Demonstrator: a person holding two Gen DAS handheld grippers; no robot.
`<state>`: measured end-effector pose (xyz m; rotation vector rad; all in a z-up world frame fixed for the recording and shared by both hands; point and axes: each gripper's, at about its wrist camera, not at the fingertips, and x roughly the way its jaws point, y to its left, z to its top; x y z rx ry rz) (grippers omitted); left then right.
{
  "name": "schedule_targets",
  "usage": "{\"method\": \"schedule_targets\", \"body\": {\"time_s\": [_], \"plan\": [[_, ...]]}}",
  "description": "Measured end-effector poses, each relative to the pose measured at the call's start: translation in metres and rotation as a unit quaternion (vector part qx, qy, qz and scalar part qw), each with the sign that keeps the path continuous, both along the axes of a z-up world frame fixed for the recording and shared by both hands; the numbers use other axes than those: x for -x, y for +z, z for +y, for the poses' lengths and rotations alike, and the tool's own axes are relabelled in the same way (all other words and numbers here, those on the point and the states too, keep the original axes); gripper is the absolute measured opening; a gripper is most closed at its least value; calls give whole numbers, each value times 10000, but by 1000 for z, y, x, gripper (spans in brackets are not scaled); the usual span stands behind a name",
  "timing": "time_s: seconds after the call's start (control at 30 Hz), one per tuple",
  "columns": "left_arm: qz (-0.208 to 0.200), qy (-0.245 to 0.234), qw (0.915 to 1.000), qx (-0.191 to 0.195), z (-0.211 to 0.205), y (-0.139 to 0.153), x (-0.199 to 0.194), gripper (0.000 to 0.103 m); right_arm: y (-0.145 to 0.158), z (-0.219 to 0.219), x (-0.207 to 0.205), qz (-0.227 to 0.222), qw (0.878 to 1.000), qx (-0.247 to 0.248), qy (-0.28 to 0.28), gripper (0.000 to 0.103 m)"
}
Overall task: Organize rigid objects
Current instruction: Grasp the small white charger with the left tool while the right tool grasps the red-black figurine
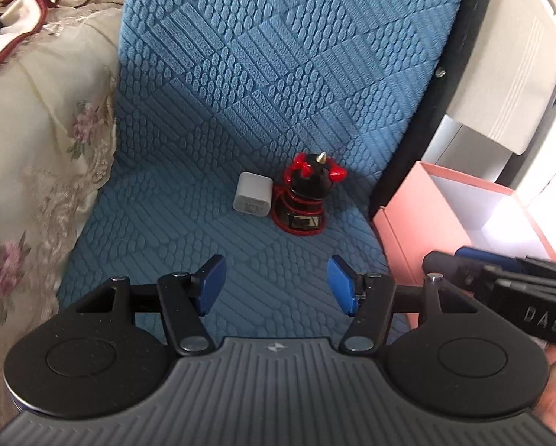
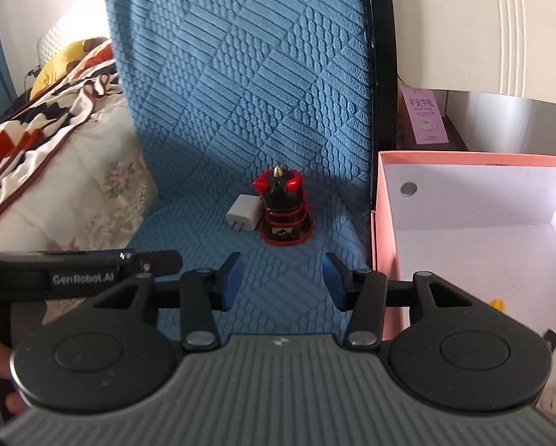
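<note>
A white charger plug [image 1: 252, 199] lies on the blue textured chair seat [image 1: 166, 223], touching a black and red figurine [image 1: 307, 195] with red horns and a gold tip. Both also show in the right wrist view, the plug [image 2: 243, 212] left of the figurine [image 2: 284, 212]. My left gripper [image 1: 276, 285] is open and empty, hovering over the seat short of both objects. My right gripper [image 2: 280, 281] is open and empty, likewise short of them. A pink box [image 2: 385, 223] with a white inside stands right of the chair.
The box holds a small round disc [image 2: 409, 188] on its back wall and a yellow bit [image 2: 497, 304] low down. A floral bedspread [image 1: 36, 148] lies left of the chair. A white cabinet [image 2: 482, 29] and a pink card [image 2: 424, 115] are at the right.
</note>
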<state>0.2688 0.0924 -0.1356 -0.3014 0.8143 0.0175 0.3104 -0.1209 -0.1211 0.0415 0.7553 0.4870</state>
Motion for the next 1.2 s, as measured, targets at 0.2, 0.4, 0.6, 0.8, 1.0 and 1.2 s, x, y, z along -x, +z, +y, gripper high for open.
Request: {"method": "schedule_targets", "body": {"time_s": [0.2,0.4,0.6,0.8,1.0,1.2], "plan": [[175,-97,9998,56,7,-17,-42,66,-9,11,-40,150,9997,-146,154,50],[317,-122,9994,-100,13,-35,-76,66,-24,33,-81,269,9987,-205,370,50],[421,-85,9991,-60,25,-51,-106,65,-35,49,-115,400,9975,-371,457,59],[426,-255,9987,120,29,-58,-128,65,-54,62,-141,395,9973,-345,517,72],[550,-384,9977,-21,27,-71,-141,65,-73,65,-156,739,9955,-345,493,72],[598,-411,9974,-33,26,-80,-146,58,-62,65,-155,619,9962,-348,501,55]]}}
